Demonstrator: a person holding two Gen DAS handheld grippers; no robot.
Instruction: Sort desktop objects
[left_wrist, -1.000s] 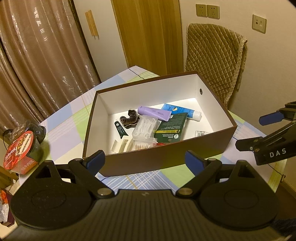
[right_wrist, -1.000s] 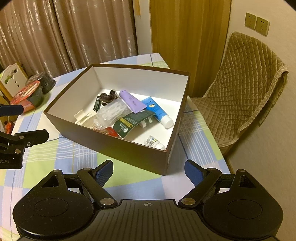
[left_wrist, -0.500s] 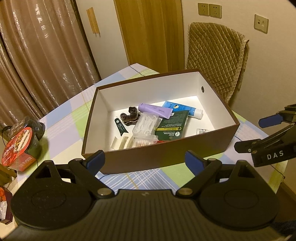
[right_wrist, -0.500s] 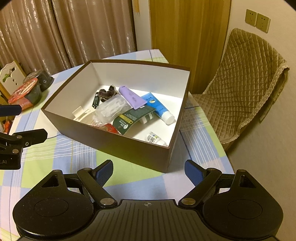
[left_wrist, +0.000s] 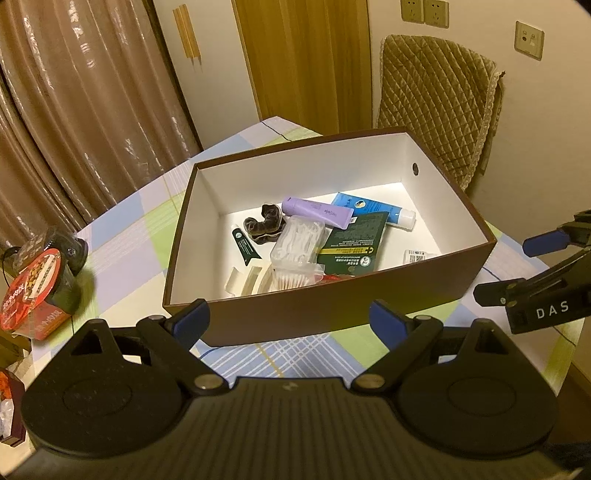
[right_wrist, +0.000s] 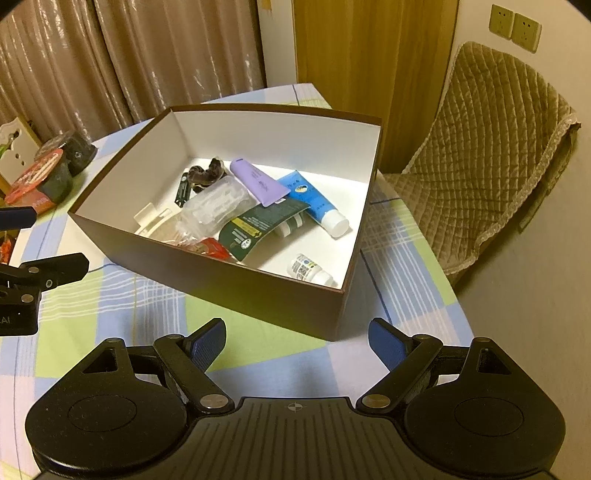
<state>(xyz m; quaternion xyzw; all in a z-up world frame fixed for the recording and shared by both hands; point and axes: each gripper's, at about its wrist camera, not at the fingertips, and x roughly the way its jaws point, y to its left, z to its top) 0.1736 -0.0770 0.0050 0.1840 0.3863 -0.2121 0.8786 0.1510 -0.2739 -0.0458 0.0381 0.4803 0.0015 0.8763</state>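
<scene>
Grippers fill the foreground of both wrist views, each with its two blue-tipped fingers spread wide apart and holding nothing. The left gripper (left_wrist: 290, 321) hovers just in front of the long brown side of a box (left_wrist: 332, 310), and the right gripper (right_wrist: 297, 339) hovers in front of the box's near corner. Both are above a worktop (right_wrist: 122, 306) covered in a blue, green and white checked cloth.

The box is open-topped, brown outside and white inside, and stands on the cloth. All the sorted items lie on its floor. Nearest the box's front wall are a cream-coloured clip (left_wrist: 245, 280), a clear packet of cotton swabs (left_wrist: 299, 243) and a scrap of red wrapper (right_wrist: 212, 247). A dark green sachet (left_wrist: 354, 243) lies beside the swabs, partly on top of other things. A small white bottle (right_wrist: 308, 269) lies alone near the box's right wall. Further in are a slim dark green tube (left_wrist: 243, 247), a dark brown hair scrunchie (left_wrist: 264, 225), a lilac tube (left_wrist: 317, 211) and a blue tube with a white cap (left_wrist: 373, 210), closest to the box's back wall.

Left of the box, well apart from it, stand a noodle cup with a red lid (left_wrist: 33, 291) and a black round object (left_wrist: 70, 247) behind it. Beyond the box's right side is a chair with a quilted tan cover (right_wrist: 491, 147); behind the box hang brown curtains (left_wrist: 74, 110) and a wooden door (left_wrist: 306, 62)
</scene>
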